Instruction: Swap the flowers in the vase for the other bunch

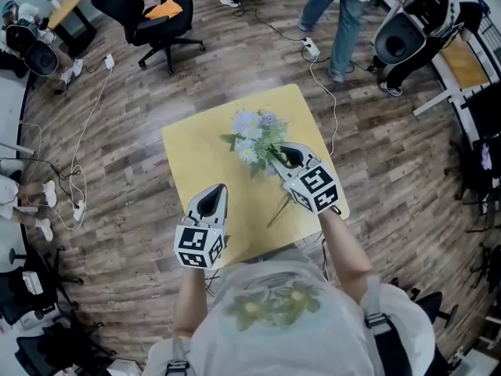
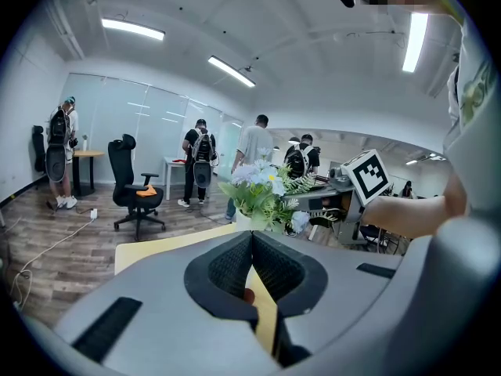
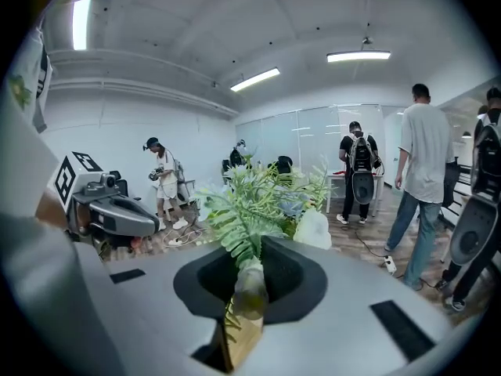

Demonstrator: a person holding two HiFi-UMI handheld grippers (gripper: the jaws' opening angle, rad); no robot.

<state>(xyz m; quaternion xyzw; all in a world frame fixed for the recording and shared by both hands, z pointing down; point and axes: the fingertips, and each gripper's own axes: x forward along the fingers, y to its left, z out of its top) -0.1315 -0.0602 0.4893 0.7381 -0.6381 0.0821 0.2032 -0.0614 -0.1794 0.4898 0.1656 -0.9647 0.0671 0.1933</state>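
No words, numbers or brand names could be read anywhere. The only printed marks were the black-and-white square patterns on the marker cube [image 1: 200,247] of the left gripper [image 1: 213,200] and on the marker cube [image 1: 315,188] of the right gripper [image 1: 288,157], and these held no letters or digits. The shirt [image 1: 274,304] behind both grippers bore a pale flower print with no legible writing.
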